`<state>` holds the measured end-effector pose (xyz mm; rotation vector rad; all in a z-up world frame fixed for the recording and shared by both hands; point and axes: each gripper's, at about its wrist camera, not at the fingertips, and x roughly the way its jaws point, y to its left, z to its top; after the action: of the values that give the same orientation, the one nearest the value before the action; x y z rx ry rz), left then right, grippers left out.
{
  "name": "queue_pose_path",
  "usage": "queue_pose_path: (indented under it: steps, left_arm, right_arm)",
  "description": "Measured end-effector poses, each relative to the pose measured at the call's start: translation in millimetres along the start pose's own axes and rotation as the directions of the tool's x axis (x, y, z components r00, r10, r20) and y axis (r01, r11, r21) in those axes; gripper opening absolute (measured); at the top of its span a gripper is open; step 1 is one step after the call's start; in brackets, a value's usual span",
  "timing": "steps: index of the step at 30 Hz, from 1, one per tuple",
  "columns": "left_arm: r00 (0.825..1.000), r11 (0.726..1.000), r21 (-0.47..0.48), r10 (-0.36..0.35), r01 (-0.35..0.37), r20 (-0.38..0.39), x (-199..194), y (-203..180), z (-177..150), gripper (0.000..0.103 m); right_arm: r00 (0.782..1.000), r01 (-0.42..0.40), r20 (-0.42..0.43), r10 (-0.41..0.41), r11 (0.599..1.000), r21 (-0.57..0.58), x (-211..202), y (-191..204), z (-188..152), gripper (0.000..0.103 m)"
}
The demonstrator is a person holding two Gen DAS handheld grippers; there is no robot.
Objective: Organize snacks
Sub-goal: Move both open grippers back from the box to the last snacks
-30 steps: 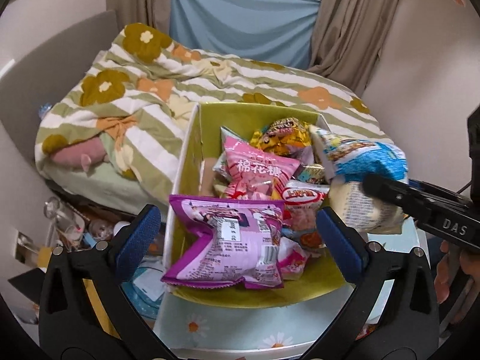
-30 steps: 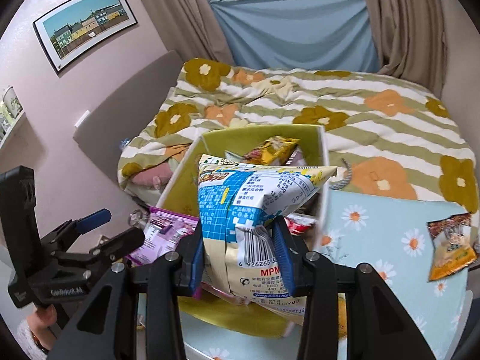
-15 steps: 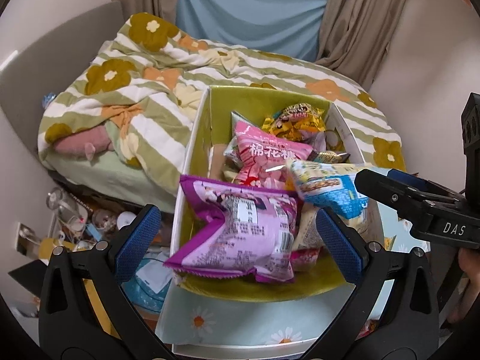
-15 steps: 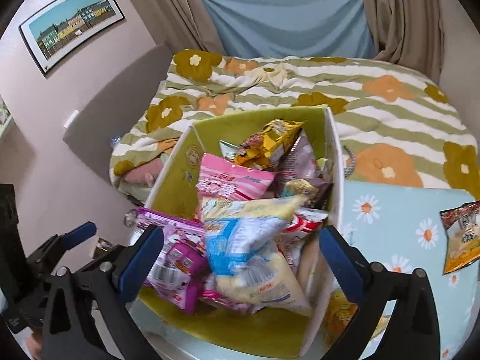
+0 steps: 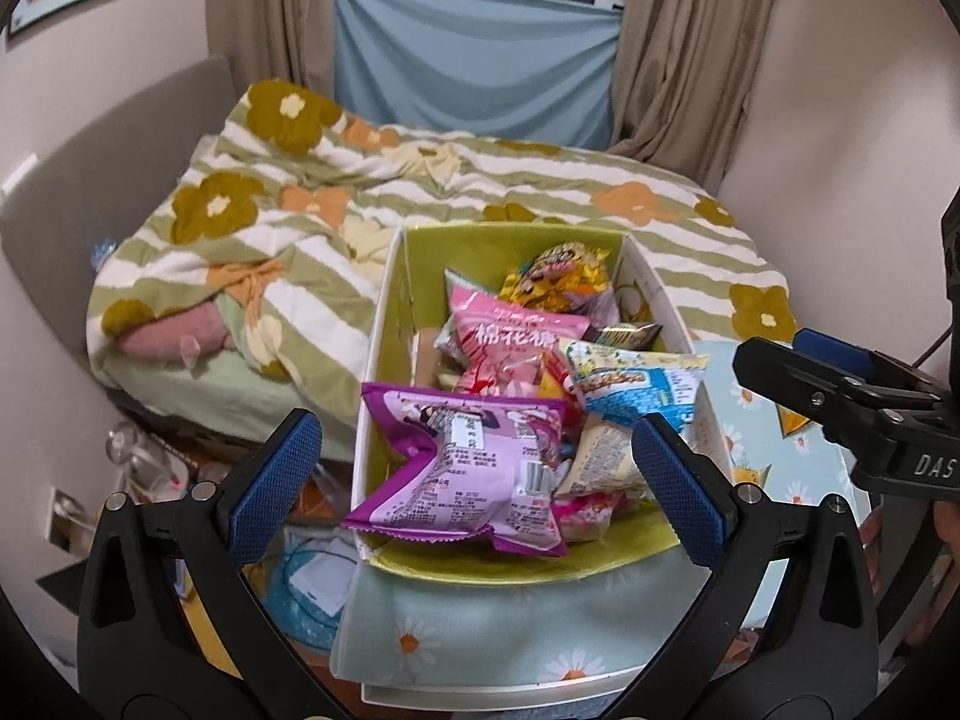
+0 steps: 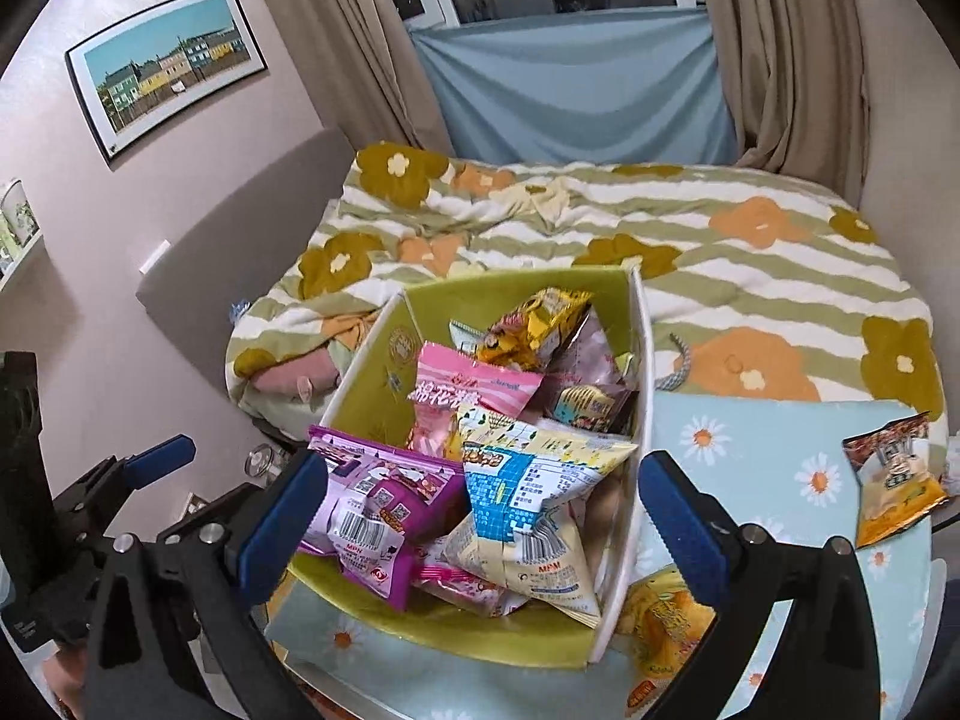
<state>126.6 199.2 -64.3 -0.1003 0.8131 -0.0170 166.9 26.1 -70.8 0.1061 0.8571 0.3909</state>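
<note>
A: What is seen, from the largest down?

B: A green-and-white striped floral quilt (image 6: 600, 240) is spread at twelve o'clock. A white-walled, green-lined cardboard box (image 6: 639, 372) is set before it.

A: And the snacks?

B: A blue-and-cream crinkled snack bag (image 6: 528, 516) is laid in the box, a purple foil packet (image 5: 474, 468) at its nine o'clock.

A: The tools?

B: The left gripper (image 5: 474, 480) and right gripper (image 6: 480, 516) are held spread wide, nothing grasped

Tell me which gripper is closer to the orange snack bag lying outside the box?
Right. The orange snack bag lies just off the right gripper's right side; the left gripper sits across the green box.
</note>
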Motion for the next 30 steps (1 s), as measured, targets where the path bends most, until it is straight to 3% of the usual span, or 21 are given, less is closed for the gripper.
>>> queue_pose_path:
  steps: [14, 21, 25, 30]
  left_arm:
    - [0.997, 0.996, 0.072, -0.056, 0.052, 0.049, -18.7, -52.5, 7.9, 0.103]
    - [0.994, 0.991, 0.088, -0.100, 0.097, 0.039, -10.5, -119.0, 7.7, 0.103]
    - [0.994, 0.989, 0.100, -0.108, 0.105, 0.026, 3.1, -174.0, 0.4, 0.103]
    - [0.999, 0.992, 0.122, -0.046, 0.044, 0.013, 22.0, -229.4, -17.4, 0.103]
  right_arm:
    - [0.990, 0.076, 0.119, -0.079, 0.997, 0.031, -73.0, -32.7, -9.2, 0.103]
    - [0.974, 0.145, 0.170, -0.150, 0.989, 0.039, -111.1, -90.1, -11.8, 0.103]
    - [0.972, 0.170, 0.155, -0.175, 0.984, 0.043, -126.6, -133.3, -12.2, 0.103]
    - [0.977, 0.174, 0.114, -0.180, 0.983, 0.061, -132.7, -202.0, -14.3, 0.103]
